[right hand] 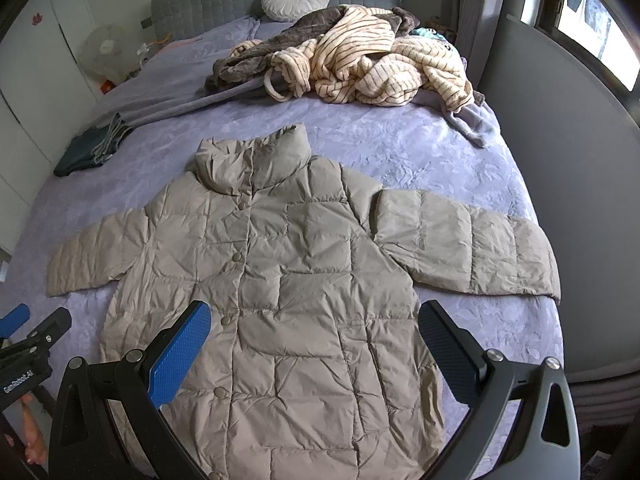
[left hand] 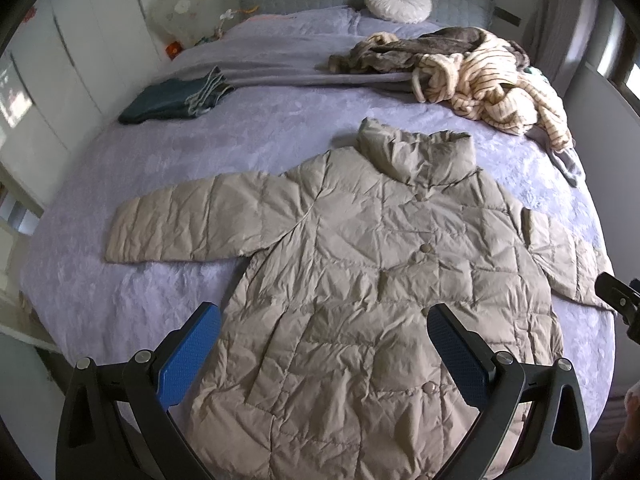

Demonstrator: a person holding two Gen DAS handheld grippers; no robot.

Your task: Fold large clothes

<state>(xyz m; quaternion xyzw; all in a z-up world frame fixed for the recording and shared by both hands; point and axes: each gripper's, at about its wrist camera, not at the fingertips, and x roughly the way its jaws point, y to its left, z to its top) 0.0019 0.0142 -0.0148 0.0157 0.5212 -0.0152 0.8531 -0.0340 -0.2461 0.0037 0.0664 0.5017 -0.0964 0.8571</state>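
Note:
A beige quilted puffer coat lies flat and buttoned on the bed, collar away from me, both sleeves spread out; it also shows in the right wrist view. My left gripper is open and empty, held above the coat's lower part. My right gripper is open and empty, also above the lower part, further right. The tip of the right gripper shows at the right edge of the left wrist view, and the left gripper shows at the left edge of the right wrist view.
The bed has a lavender cover. A heap of striped and brown clothes lies at the far right. A folded dark green garment lies at the far left. A round white cushion leans on the grey headboard. White wardrobes stand left.

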